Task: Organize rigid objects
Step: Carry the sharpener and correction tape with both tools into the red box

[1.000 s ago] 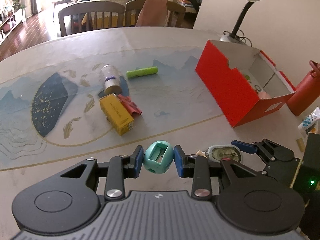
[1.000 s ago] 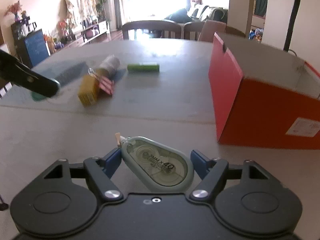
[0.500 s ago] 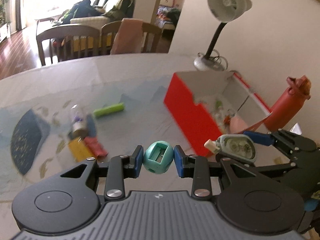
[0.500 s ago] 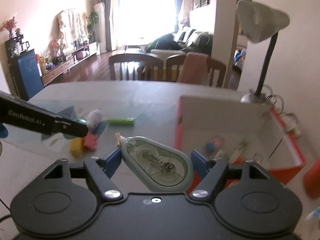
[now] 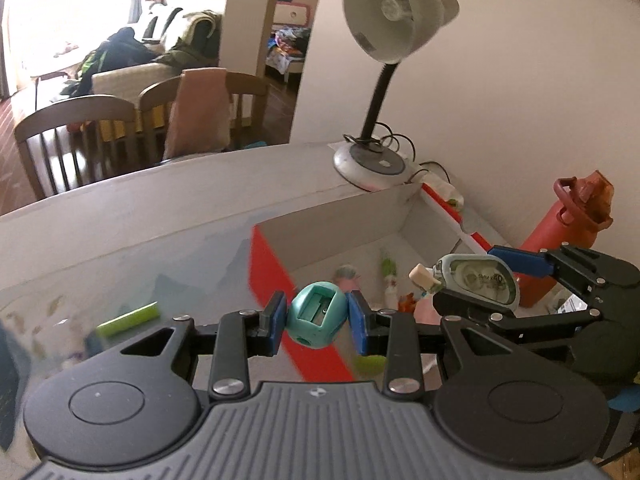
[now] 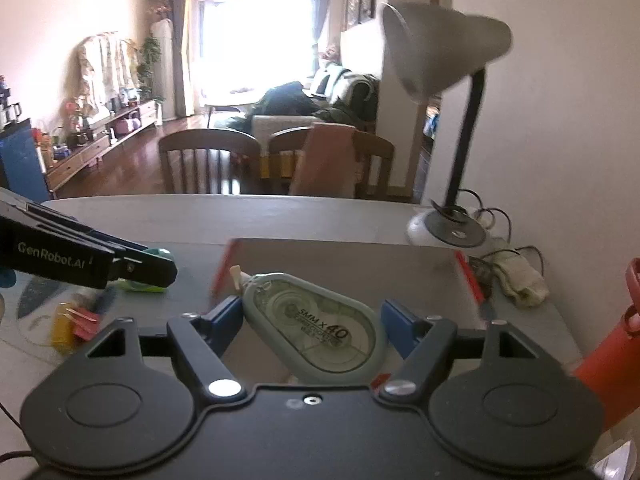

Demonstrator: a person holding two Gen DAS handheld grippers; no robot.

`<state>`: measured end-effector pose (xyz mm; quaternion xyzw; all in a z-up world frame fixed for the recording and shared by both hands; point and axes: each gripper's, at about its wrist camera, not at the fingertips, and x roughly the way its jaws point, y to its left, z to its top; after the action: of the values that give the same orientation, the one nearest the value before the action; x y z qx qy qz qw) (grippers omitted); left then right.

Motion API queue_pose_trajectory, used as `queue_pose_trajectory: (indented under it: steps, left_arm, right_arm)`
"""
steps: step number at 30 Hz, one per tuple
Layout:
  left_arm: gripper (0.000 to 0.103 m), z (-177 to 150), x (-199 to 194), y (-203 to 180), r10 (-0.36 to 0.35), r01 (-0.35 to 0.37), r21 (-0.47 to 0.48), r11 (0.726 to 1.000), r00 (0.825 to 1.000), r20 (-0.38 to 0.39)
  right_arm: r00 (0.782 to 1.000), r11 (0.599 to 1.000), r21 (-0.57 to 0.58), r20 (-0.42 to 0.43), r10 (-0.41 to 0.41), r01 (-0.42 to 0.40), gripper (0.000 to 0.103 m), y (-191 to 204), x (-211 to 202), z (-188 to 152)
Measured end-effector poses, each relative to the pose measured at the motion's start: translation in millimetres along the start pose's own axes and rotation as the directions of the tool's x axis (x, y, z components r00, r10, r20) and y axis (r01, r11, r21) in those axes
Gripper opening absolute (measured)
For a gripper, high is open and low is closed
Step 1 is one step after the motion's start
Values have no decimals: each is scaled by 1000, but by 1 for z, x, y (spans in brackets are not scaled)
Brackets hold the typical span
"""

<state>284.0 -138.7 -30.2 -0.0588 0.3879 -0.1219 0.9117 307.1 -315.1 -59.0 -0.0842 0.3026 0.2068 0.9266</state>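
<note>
Jaws of the left gripper (image 5: 316, 322) clamp a teal sharpener (image 5: 317, 320); the right gripper (image 6: 312, 322) pinches a correction tape (image 6: 318, 330). Both hover over the red box (image 5: 280, 280) near the worktop's far-right corner; each should lower inside before releasing.

The left gripper (image 5: 317, 322) is held tilted downward, its blue pads (image 5: 275, 322) pressed on something small. Just to its right, the right gripper (image 6: 312, 322) is clamped wider, likewise angled downward.
</note>
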Motion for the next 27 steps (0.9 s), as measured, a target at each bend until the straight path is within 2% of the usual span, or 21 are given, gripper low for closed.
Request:
queue_pose_trajectory:
  steps: [7, 14, 19, 24, 27]
  left_arm:
    - [32, 22, 64, -26, 22, -20, 31, 999, 998, -66]
    - [32, 34, 120, -40, 62, -56, 48, 997, 988, -144]
    - [32, 35, 158, -49, 113, -98, 83, 992, 973, -199]
    - [32, 30, 190, -49, 172, -148, 107, 983, 950, -262]
    - [32, 27, 204, -47, 182, -159, 99, 982, 936, -302]
  right_arm:
    - [999, 1000, 19, -49, -12, 13, 75, -38, 29, -8]
    - [995, 1000, -17, -100, -7, 6, 75, -52, 52, -17]
    - [989, 998, -65, -151, 8, -18, 75, -49, 70, -23]
    - [980, 993, -111, -198, 6, -29, 75, -44, 84, -32]
    - [975, 991, -133, -224, 5, -35, 75, -42, 91, -36]
